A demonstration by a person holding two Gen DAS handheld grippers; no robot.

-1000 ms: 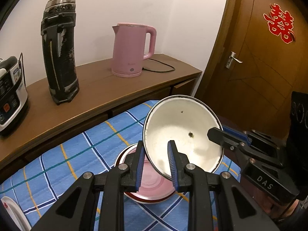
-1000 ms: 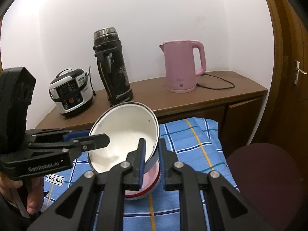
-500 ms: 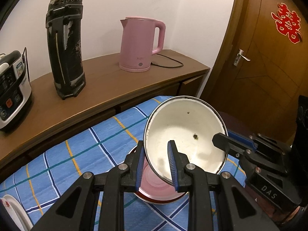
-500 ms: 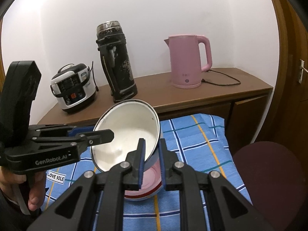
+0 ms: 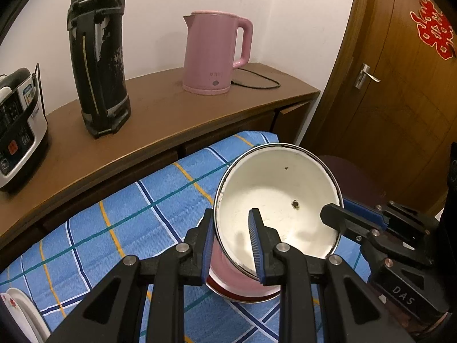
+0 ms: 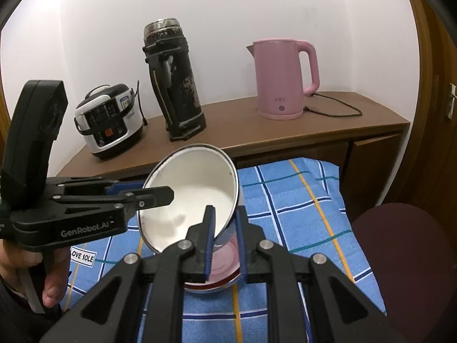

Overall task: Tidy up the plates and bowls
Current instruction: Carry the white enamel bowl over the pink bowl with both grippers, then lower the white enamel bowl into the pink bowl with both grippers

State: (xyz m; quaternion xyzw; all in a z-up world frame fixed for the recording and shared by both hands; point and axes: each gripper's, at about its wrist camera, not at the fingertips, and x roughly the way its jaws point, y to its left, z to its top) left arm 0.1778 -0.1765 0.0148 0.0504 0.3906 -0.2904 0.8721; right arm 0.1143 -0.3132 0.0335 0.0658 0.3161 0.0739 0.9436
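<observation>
White enamel bowl (image 5: 281, 203), tilted on its side with its mouth toward the cameras, is pinched at the rim from two sides — the left gripper (image 5: 232, 244) has its blue-padded fingers clamped over the rim's near-left edge, one finger inside and one outside, while the right gripper (image 6: 224, 238) grips the opposite edge the same way, its fingers nearly together on the thin wall. Bowl hangs just above a pink plate (image 6: 225, 268) with a dark red rim, which sits on a blue checked cloth (image 5: 128, 223). At the far left of that cloth, the edge of a white dish (image 5: 21, 311) shows. Behind, a wooden sideboard (image 5: 160, 114) carries a rice cooker (image 6: 110, 120), a worn black flask (image 6: 174, 83) and a pink kettle (image 6: 282, 78) — a brown door (image 5: 400, 100) stands to the right.
</observation>
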